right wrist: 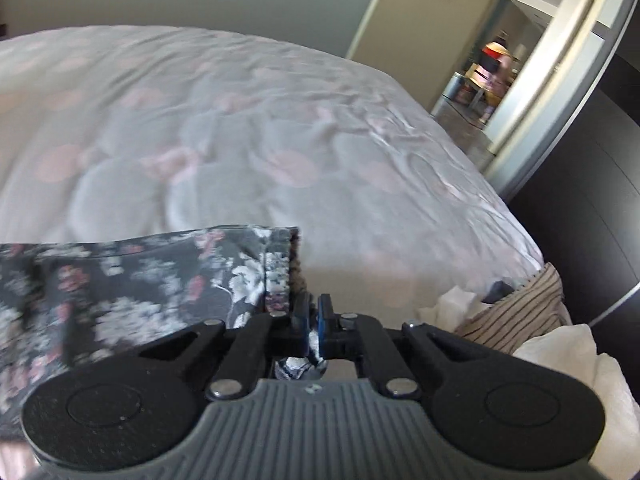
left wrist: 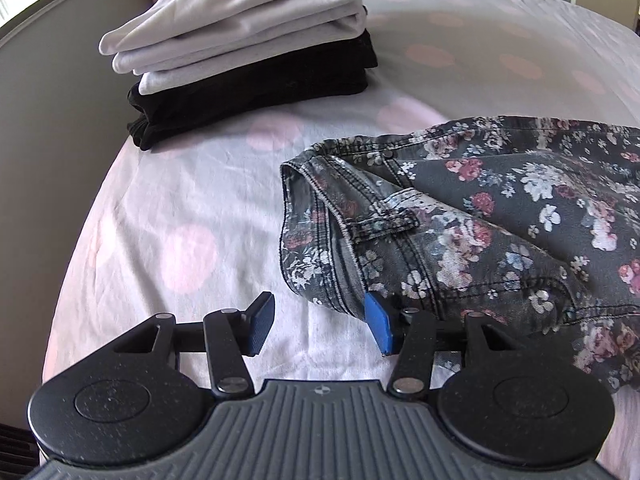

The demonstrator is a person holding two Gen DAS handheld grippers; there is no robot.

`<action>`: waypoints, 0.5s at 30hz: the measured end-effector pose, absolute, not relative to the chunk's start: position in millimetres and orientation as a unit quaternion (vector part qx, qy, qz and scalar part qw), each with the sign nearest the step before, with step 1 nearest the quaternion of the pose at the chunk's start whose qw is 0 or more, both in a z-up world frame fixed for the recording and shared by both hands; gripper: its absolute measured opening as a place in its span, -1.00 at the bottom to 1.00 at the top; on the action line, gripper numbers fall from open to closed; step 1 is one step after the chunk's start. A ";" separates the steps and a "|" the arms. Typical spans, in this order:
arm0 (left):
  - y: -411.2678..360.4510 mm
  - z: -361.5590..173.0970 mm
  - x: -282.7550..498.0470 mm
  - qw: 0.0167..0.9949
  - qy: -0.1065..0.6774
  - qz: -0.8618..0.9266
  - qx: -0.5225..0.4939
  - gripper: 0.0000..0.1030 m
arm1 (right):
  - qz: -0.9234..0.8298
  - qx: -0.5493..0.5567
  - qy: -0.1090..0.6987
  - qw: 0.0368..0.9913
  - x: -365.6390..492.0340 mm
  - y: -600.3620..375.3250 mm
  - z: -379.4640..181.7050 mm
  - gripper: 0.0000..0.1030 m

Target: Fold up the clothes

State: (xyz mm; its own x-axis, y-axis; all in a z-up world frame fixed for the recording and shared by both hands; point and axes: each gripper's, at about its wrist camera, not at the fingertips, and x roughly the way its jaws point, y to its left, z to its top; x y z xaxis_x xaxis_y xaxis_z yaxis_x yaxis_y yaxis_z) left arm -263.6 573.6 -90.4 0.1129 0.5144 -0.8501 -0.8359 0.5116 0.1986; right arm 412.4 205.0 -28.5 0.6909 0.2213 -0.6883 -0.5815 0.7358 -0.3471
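Grey floral jeans (left wrist: 472,216) lie on the bed with the waistband and a belt loop toward my left gripper (left wrist: 320,320). That gripper is open and empty, just in front of the waistband, its right pad (left wrist: 378,322) touching the fabric edge. In the right wrist view my right gripper (right wrist: 314,316) is shut on the hem end of the floral jeans (right wrist: 160,280), which hang to its left above the bed.
A stack of folded white and black clothes (left wrist: 248,52) sits at the far left of the pink-dotted bedsheet (left wrist: 180,208). Striped and white laundry (right wrist: 520,320) lies at the bed's right corner. A dark wardrobe (right wrist: 592,200) and an open door (right wrist: 480,60) stand beyond.
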 end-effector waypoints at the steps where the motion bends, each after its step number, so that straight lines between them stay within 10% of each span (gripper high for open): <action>1: 572.4 -87.1 -262.7 0.728 0.480 0.460 -0.168 0.14 | 0.215 -0.285 0.319 0.878 417.0 206.3 -31.7 -0.97; 15: 530.3 -45.6 -244.3 0.775 0.504 0.363 -0.118 0.16 | 0.410 -0.288 0.357 0.788 259.3 176.4 -24.0 -0.18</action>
State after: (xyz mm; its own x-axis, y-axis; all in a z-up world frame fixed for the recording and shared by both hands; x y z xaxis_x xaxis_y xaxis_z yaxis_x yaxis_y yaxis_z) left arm -244.3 530.3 -45.6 0.2297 0.4432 -0.8665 -0.6813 0.7090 0.1820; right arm 259.3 176.4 -24.0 0.4093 0.4402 -0.7991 -0.8517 0.4986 -0.1616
